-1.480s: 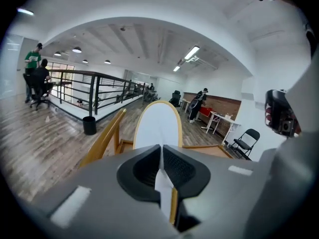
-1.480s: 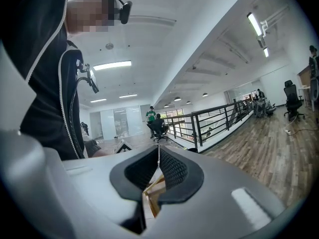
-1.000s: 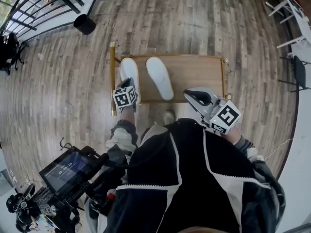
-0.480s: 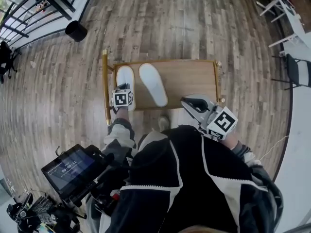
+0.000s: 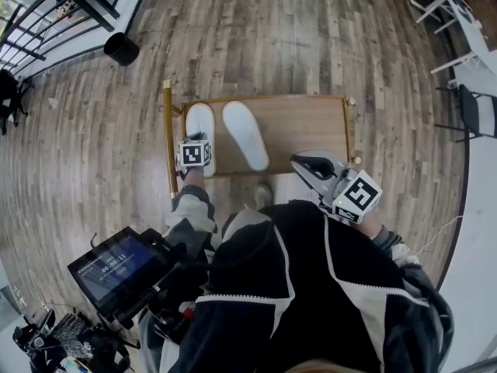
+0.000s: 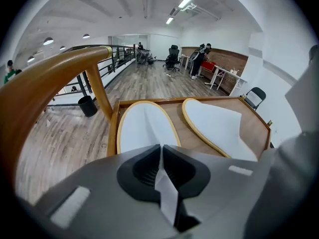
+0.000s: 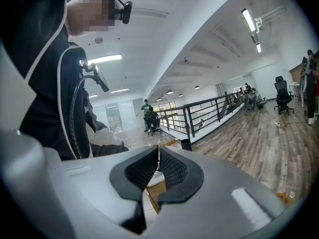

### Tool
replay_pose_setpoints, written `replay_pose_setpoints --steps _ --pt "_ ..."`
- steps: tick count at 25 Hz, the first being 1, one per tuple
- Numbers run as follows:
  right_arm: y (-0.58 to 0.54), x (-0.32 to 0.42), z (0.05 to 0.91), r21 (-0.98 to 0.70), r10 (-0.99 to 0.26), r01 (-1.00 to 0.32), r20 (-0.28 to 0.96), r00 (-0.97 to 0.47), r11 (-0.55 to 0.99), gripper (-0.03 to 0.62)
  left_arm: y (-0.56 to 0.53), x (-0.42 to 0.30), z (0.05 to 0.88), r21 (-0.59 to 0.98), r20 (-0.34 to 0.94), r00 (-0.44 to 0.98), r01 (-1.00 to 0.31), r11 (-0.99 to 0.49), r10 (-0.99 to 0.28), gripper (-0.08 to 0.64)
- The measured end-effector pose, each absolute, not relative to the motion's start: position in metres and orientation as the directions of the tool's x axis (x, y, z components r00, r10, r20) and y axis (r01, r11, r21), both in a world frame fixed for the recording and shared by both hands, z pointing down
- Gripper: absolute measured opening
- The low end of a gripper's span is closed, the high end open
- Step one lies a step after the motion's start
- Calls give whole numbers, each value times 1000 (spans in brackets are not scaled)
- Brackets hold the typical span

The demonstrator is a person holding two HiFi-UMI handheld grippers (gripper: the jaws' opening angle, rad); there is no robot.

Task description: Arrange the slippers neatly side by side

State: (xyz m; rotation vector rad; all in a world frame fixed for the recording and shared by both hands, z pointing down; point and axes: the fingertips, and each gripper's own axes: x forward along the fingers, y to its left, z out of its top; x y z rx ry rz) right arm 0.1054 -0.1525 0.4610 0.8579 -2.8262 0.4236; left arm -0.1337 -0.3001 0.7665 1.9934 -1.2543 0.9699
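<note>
Two white slippers with tan rims lie toe-away on a low wooden table (image 5: pixel 307 127). The left slipper (image 5: pixel 199 120) (image 6: pixel 144 126) sits at the table's left edge. The right slipper (image 5: pixel 245 134) (image 6: pixel 219 126) lies beside it, angled a little to the right. My left gripper (image 5: pixel 197 141) (image 6: pixel 160 156) points steeply down at the left slipper's heel end, shut on a fold of its white upper. My right gripper (image 5: pixel 304 162) (image 7: pixel 158 158) hovers off the table's near right corner, shut with nothing in it.
A golden wooden rail (image 5: pixel 168 138) (image 6: pixel 45 88) runs along the table's left side. A black bin (image 5: pixel 121 48) stands on the plank floor at far left near a railing. Chairs (image 5: pixel 474 111) stand at the right. A tablet rig (image 5: pixel 116 266) hangs near my left hip.
My left gripper has sunk toward the table with the left slipper's heel in it. The right gripper has kept still.
</note>
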Motion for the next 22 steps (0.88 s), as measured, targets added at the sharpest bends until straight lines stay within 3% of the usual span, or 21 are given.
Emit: replay_pose_setpoints --steps 10,14,19,22 --pt "-158 106 456 -219 -534 -572 210 -819 790 11 -303 -137 767 105 836 279 -927 -361 -473 46" --pt "-165 109 456 -220 -536 -570 197 -821 792 5 -308 -135 761 117 807 285 -935 -333 -517 142" --pt "-179 108 460 -239 -514 -543 176 -840 805 5 -321 -127 722 177 711 324 -941 -287 -624 187" --pt "-169 94 451 -229 -500 -525 161 -851 819 6 -309 -119 668 233 568 400 -916 -326 -719 175"
